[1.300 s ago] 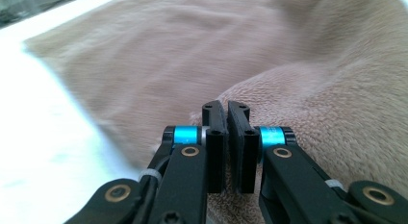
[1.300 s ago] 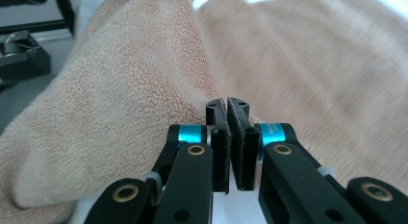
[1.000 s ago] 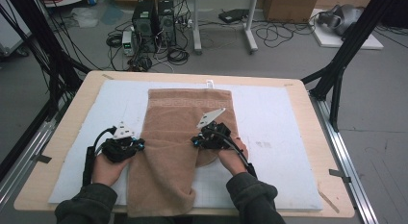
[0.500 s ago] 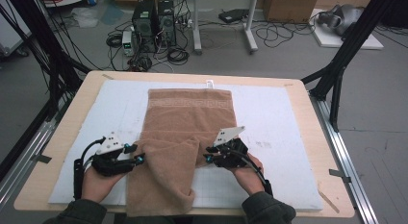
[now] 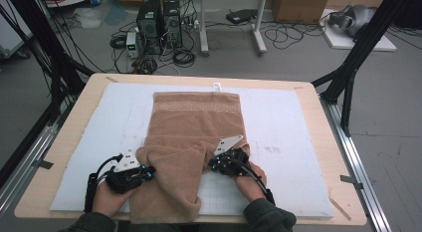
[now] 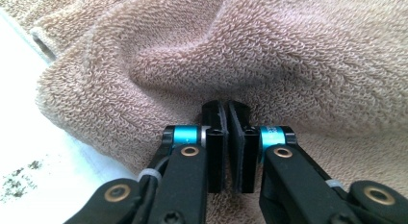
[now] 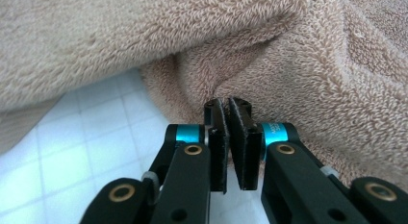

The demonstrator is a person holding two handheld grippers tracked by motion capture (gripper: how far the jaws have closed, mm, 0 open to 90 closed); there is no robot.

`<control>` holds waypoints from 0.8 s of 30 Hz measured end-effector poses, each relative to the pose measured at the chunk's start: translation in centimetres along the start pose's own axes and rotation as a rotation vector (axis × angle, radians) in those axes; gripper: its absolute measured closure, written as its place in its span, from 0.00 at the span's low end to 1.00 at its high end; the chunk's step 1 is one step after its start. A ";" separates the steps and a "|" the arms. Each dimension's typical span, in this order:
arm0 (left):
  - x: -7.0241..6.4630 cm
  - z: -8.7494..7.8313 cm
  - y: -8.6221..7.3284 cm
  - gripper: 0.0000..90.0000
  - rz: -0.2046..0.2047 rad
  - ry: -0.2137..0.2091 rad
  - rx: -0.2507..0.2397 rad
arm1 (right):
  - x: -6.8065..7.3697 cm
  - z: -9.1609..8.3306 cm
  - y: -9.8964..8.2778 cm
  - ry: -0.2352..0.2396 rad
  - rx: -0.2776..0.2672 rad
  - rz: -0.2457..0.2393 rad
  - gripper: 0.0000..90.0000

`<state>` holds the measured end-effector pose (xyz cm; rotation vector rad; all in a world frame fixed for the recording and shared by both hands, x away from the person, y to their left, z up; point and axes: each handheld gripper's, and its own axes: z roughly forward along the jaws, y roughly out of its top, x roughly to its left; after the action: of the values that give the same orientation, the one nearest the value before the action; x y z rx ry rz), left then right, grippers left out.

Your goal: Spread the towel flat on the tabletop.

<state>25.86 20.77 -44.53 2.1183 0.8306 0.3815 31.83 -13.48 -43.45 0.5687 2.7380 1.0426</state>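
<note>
towel point(image 5: 194, 127): looped terry cloth, matt | table point(image 5: 69, 117): pale wood rim | mat point(image 5: 283, 122): white, perhaps foam

Nothing readable here, honestly. The right gripper's blue collar point(image 7: 275, 132) has some tiny print on it in the right gripper view, but it's way too small to make out.
</note>
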 end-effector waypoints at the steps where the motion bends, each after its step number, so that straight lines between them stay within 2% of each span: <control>1: -0.1 -0.2 0.1 0.96 0.006 -0.001 -0.005 | 0.0 -0.4 -0.2 0.003 -0.007 0.007 0.96; 4: -0.2 -1.0 0.4 0.96 -0.001 -0.005 -0.038 | -0.1 -2.6 -1.2 0.005 -0.026 0.009 0.96; 8: -0.3 -1.7 0.9 0.96 -0.001 -0.005 -0.062 | -0.4 -6.3 -3.0 -0.012 -0.050 0.023 0.96; 10: -0.6 -1.7 1.1 0.96 -0.015 -0.027 -0.074 | -0.5 -8.2 -3.8 -0.032 -0.055 0.029 0.96; 11: -0.8 -1.7 1.3 0.96 -0.008 -0.033 -0.074 | -0.7 -8.9 -4.1 -0.041 -0.056 0.027 0.96; 15: -1.4 -1.5 2.0 0.96 -0.005 -0.056 -0.083 | -1.5 -11.3 -5.1 -0.074 -0.041 0.034 0.96; 16: -1.5 -1.4 2.2 0.96 0.001 -0.051 -0.084 | -1.7 -11.7 -5.3 -0.084 -0.041 0.043 0.96; 18: -1.3 -1.0 2.6 0.96 0.011 -0.035 -0.076 | -2.4 -12.1 -5.6 -0.099 -0.027 0.051 0.96; 20: -0.6 -0.3 2.8 0.96 0.007 -0.012 -0.062 | -3.3 -11.5 -5.7 -0.109 -0.007 0.061 0.96; 22: 0.3 0.7 2.8 0.96 -0.004 0.036 -0.036 | -4.1 -10.1 -5.7 -0.112 0.021 0.074 0.96; 24: 1.2 1.7 2.7 0.96 -0.018 0.067 -0.010 | -5.0 -8.4 -6.0 -0.101 0.030 0.110 0.96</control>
<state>28.80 19.39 -43.45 2.0974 0.8834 0.4480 32.37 -24.68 -41.15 0.7624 2.6652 0.9696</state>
